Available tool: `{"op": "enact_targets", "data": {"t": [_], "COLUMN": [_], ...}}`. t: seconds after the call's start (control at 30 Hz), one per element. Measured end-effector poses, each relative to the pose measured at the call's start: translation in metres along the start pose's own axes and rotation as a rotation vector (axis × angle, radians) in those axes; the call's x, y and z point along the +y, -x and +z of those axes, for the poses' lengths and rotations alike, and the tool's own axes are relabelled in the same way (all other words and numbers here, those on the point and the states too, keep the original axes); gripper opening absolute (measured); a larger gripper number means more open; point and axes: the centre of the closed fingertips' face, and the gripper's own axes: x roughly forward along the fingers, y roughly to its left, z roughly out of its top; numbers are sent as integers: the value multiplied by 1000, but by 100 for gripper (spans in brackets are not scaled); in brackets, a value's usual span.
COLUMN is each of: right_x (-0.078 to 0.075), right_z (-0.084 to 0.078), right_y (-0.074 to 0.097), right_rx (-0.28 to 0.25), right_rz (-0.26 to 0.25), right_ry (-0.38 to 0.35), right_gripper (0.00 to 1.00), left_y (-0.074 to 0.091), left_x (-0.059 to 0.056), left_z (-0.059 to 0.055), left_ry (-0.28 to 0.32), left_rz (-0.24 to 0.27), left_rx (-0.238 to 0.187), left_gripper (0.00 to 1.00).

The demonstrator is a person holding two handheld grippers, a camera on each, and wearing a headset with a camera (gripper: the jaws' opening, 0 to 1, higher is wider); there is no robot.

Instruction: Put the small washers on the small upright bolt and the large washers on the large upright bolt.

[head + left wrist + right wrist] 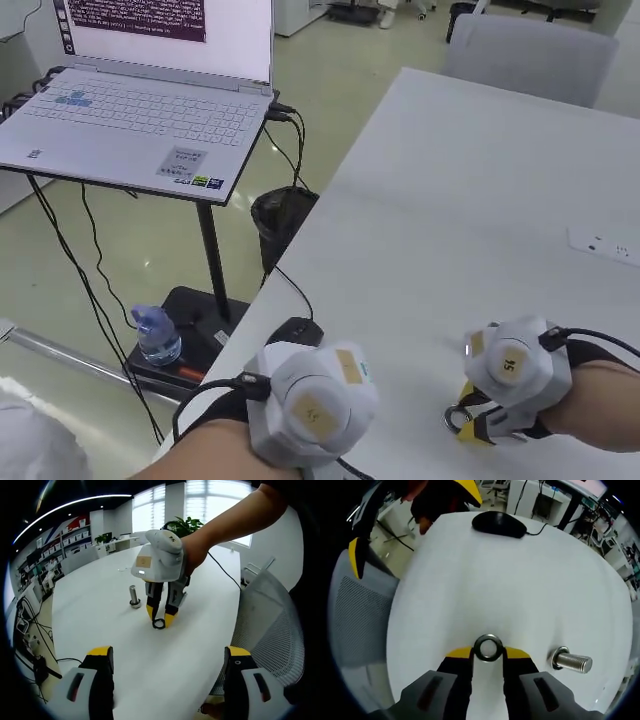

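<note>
My right gripper (488, 653) is shut on a metal ring washer (488, 647), which stands out between its yellow tips just above the white table (485, 580). A threaded upright bolt (570, 661) stands on the table close to the right of that washer. In the left gripper view the right gripper (160, 617) points down with the washer (159, 624) at its tips, and the bolt (134, 596) is just to its left. My left gripper (167, 662) is open and holds nothing. In the head view the washer (458, 418) hangs below the right gripper (468, 425).
A black mouse (498, 524) lies near the table's edge. Beside the table, a laptop (140, 110) sits on a stand with a water bottle (157, 335) at its foot. A mesh chair (265, 625) stands at the table's side. A white socket strip (605, 245) lies far right.
</note>
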Motion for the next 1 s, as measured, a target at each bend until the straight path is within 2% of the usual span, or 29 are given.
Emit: {"op": "enact_targets", "data": {"t": [0.23, 0.33, 0.5, 1.0], "right_x": [-1, -1, -4, -20], "right_z": [-1, -1, -2, -6], "right_y": [0, 0, 2, 26], "right_rx": [4, 6, 6, 1], "right_rz": [-5, -5, -11, -21], "right_ry": [-11, -16, -27, -89], "right_gripper": [23, 23, 23, 23], "left_y": [0, 0, 0, -4], "left_x": [0, 1, -1, -1], "left_z": [0, 3, 1, 0], "left_ry": [-4, 16, 10, -2], "left_rz": [0, 1, -5, -10], "left_rx": [6, -13, -4, 7], "left_gripper": [92, 95, 96, 96]}}
